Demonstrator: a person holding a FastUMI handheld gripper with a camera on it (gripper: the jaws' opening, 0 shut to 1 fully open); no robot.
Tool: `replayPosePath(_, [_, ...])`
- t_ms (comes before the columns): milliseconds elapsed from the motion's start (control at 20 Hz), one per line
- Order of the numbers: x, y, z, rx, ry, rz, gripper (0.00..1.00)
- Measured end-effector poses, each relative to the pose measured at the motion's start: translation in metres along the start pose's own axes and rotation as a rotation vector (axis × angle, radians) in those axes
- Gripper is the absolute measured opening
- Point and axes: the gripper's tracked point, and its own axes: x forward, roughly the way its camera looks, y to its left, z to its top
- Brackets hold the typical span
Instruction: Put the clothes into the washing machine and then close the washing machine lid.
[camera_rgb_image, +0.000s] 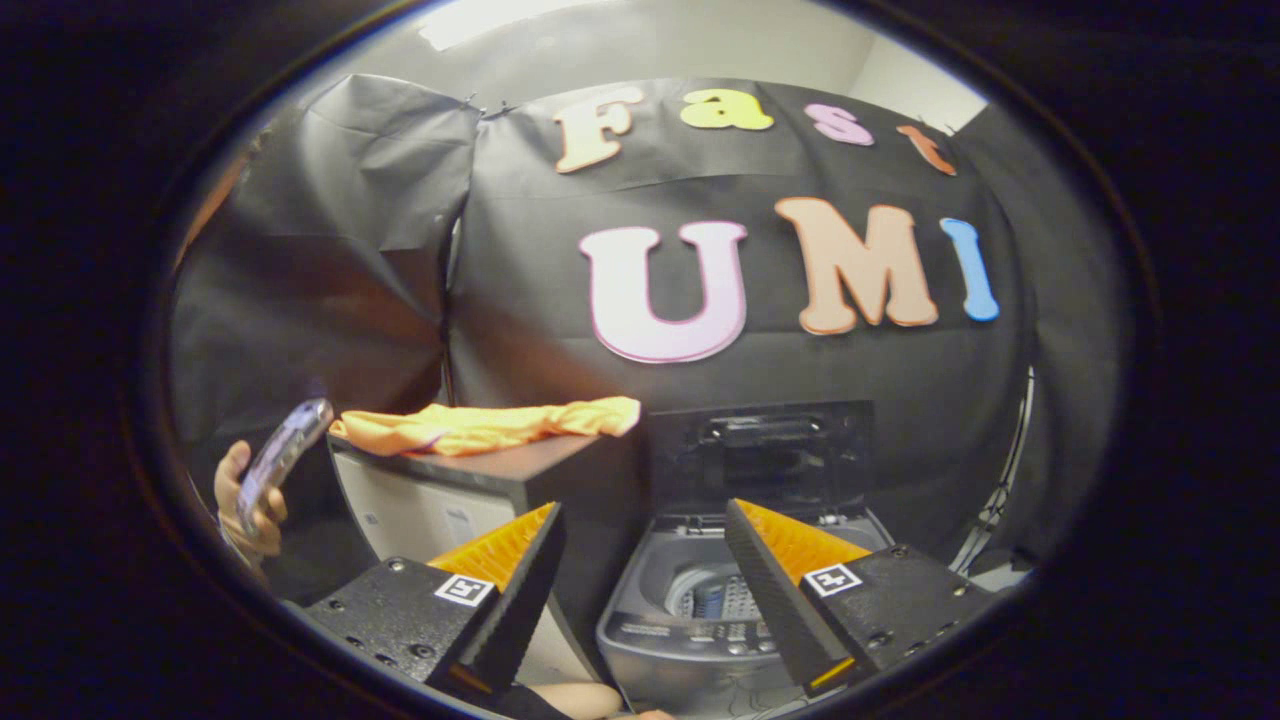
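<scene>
- Presently, the hand-held gripper (645, 560) has its two fingers spread wide apart, with nothing between them and nothing touched.
- The washing machine (690, 640) sits low, just ahead of the fingers and partly seen through the gap between them; its drum opening faces up.
- The washing machine lid (765, 450) stands raised upright at the back edge of the machine, against the black cloth wall; the machine is open.
- The control panel (690, 632) with small buttons runs along the machine's front edge, nearest the fingers.
- The orange clothes (490, 425) lie crumpled in a long strip on top of a dark cabinet (560, 480), stretching along its top towards the far edge and the corner nearest the machine.
- The cabinet stands just beside the machine, beyond the left finger; the clothes are well apart from both fingers.
- A person's hand (250, 500) shows to the left of the cabinet, holding a phone (280, 455) tilted upward.
</scene>
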Motion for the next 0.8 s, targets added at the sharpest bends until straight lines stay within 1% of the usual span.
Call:
replayPosePath(200, [0.055,0.062,0.056,-0.032,-0.017,0.094,0.97])
replayPosePath(400, [0.104,0.123,0.081,-0.026,0.031,0.178,0.97])
replayPosePath(650, [0.157,0.174,0.062,-0.018,0.211,0.200,0.98])
replayPosePath(800, [0.190,0.189,0.039,-0.015,0.333,0.181,0.98])
